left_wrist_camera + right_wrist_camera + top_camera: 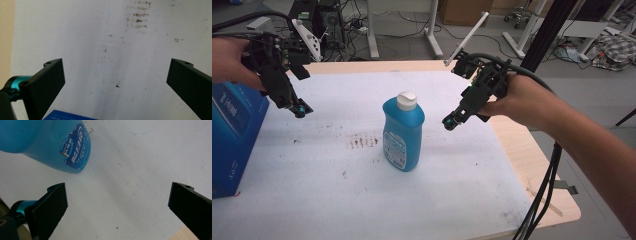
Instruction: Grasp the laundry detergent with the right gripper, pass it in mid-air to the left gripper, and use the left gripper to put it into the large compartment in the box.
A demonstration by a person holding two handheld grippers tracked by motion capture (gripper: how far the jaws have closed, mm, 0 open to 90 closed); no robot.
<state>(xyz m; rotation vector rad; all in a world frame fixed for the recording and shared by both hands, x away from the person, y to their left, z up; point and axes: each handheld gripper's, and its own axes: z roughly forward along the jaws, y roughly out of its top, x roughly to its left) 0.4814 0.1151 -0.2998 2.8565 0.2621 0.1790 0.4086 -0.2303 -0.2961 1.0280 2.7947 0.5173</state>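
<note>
left gripper point(300, 110): jaws spread wide, holding nothing, up over the white mat point(337, 200)
right gripper point(451, 121): also wide open, empty, near the bottle
blue bottle point(402, 132): upright mid-mat, between both, untouched

Blue bottle point(403, 134), white cap point(407, 100)

A blue bottle point(403, 131) with a white cap point(407, 100) is standing upright near the middle of the table point(557, 200), on a white sheet point(312, 200) that is covering most of the top. Dark smudges point(363, 140) are lying on the sheet just left of the bottle. A blue box point(232, 135) is sitting at the table's left edge. Desk legs point(432, 30), cables point(347, 25) and a cardboard box point(464, 10) are standing on the floor beyond the far edge.
</note>
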